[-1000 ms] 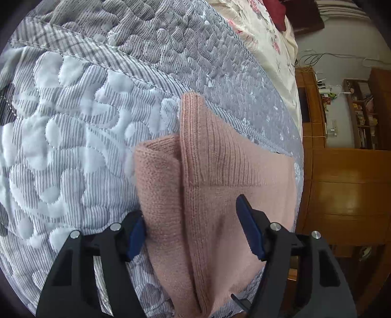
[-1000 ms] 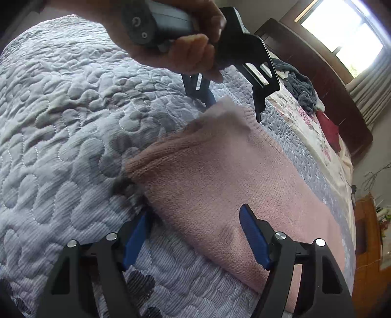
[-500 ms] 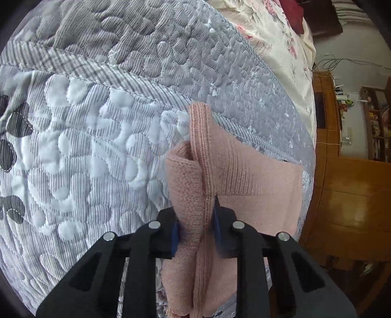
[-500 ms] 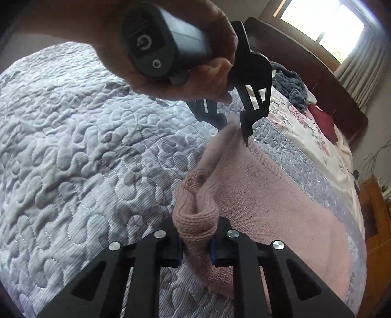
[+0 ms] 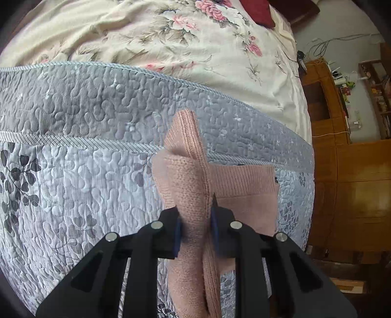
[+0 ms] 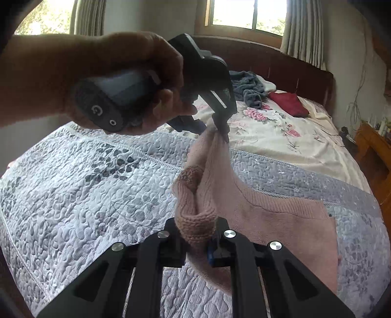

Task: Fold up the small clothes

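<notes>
bed with grey-blue quilted leaf-print coverlet [image 6: 85,195] | cream floral sheet [image 6: 281,137] beyond it | pink knit garment [image 6: 281,220] partly on coverlet | grey-blue crumpled cloth [image 6: 249,88], dark red pillow [image 6: 288,102] near headboard

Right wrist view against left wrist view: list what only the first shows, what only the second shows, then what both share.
Only the right wrist view shows the person's hand holding the left gripper, the window, curtains, the headboard and a blue-grey garment heap.

Only the left wrist view shows the wooden cabinets and shelves.

Both share the pink knit garment, pinched by each gripper and partly lifted, the grey quilt, the floral sheet and a red pillow. The right gripper appears only in its own view.
</notes>
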A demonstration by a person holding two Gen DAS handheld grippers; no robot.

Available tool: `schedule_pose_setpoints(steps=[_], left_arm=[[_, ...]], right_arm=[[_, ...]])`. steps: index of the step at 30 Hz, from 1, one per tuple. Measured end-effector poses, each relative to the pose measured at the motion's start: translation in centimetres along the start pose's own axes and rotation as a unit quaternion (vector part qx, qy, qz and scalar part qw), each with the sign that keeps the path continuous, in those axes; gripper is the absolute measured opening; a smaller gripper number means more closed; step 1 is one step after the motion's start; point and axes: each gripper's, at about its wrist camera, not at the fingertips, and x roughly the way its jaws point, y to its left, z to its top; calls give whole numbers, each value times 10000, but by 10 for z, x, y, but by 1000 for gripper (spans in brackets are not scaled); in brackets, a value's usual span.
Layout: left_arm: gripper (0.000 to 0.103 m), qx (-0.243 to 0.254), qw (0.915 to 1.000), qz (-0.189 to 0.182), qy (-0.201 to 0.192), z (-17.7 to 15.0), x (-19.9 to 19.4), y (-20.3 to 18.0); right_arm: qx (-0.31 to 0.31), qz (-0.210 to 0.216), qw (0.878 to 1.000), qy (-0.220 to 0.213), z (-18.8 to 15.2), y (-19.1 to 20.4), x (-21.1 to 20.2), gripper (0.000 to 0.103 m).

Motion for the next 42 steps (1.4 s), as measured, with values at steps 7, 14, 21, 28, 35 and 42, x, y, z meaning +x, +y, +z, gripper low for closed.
schedule_pose_setpoints(steps=[7,14,21,28,35,42], left_arm=[[17,383,9984,403,-81,1,-3,-79],[17,536,9970,557,-75,-2,10,-126],[17,621,9955,712,-17,-3,17,-143],[17,752,9941,784,36,-4,24,-153],[17,821,9930,839,99,-6,40,-163],[17,945,9913,905,152,-8,67,-182]], right_arm=[[715,82,9972,-190,4,-58,-29,11],[997,75,9948,-217,2,-94,-40,11],[1271,153,9915,-224,-4,-111,-44,11],[1430,184,9892,-254,-9,-122,-46,11],[1586,178,9869,-229,-18,-134,-44,11],[1824,122,9830,-188,-33,-160,-43,11]])
